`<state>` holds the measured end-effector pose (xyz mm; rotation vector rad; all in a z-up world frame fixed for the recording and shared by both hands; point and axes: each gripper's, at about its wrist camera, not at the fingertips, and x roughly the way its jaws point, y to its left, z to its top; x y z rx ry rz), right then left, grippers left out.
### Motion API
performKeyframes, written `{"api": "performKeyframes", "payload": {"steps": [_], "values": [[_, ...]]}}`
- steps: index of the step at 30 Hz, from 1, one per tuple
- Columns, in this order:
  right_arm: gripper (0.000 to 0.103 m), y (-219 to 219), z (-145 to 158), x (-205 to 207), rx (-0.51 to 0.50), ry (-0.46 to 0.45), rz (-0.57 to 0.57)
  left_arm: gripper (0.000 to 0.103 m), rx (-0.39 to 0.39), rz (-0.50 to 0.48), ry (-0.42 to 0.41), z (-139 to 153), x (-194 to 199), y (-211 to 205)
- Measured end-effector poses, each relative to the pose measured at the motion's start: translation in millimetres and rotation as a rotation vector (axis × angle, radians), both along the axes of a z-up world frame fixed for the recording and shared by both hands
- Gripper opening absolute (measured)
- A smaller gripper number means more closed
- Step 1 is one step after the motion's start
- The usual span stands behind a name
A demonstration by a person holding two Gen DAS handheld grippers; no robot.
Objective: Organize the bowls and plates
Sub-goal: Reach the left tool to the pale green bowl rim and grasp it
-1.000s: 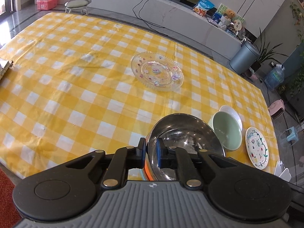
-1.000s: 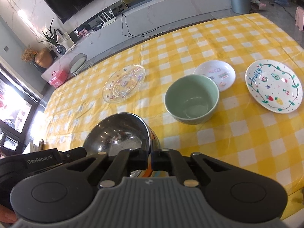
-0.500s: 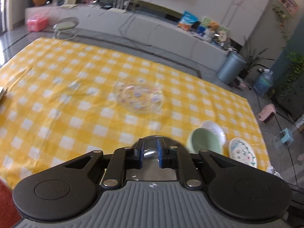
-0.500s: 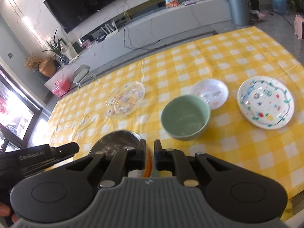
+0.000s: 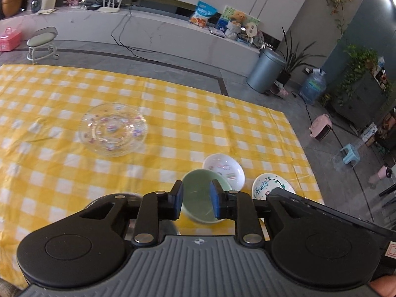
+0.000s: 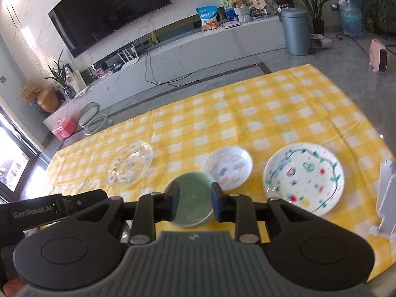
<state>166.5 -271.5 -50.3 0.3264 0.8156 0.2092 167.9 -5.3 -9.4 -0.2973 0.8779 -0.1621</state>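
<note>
On the yellow checked tablecloth stand a clear glass plate, a green bowl, a small white dish and a painted white plate. The same pieces show in the right wrist view: the glass plate, the green bowl, the white dish and the painted plate. My left gripper is open and empty, raised above the green bowl. My right gripper is open and empty, also above it. A steel bowl lies mostly hidden under the left gripper.
A grey bin, a water jug and a pink item stand on the floor beyond the table's right edge. A stool and a long white counter are behind the table. A white object is at the right edge.
Both grippers let go of the steel bowl, opened, and rose and tilted up. The steel bowl now sits low and mostly hidden beneath the left gripper.
</note>
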Motion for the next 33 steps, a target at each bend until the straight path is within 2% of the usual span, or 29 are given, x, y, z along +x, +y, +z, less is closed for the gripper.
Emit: {"api": "performKeyframes", "payload": {"steps": [3, 7, 12, 15, 21, 28, 33], "values": [[0.032, -4.6, -6.9, 15.1, -0.017, 0.005, 0.006, 0.033, 0.005, -0.015, 0.017, -4.1, 11.6, -10.9], [0.032, -13.3, -26.4, 34.9, 0.0, 0.037, -0.006, 0.035, 0.008, -0.023, 0.045, -13.9, 28.2, -20.0], [0.033, -31.1, -49.6, 47.8, 0.061, 0.077, -0.042, 0.038, -0.054, -0.007, 0.099, -30.2, 52.2, -19.2], [0.033, -39.8, -61.1, 56.5, 0.093, 0.091, -0.057, 0.041, -0.061, 0.011, 0.123, -40.4, 66.5, -18.4], [0.032, -48.1, -86.6, 74.1, 0.206, 0.164, -0.061, 0.041, 0.028, -0.004, 0.202, -60.4, 89.2, -20.4], [0.03, -20.8, -98.5, 81.7, 0.21, 0.204, 0.029, 0.042, 0.119, -0.066, 0.291, -85.6, 96.9, -28.7], [0.023, -4.4, -110.5, 84.3, 0.149, 0.24, 0.055, 0.038, 0.143, -0.082, 0.336, -97.9, 100.0, -30.3]]}}
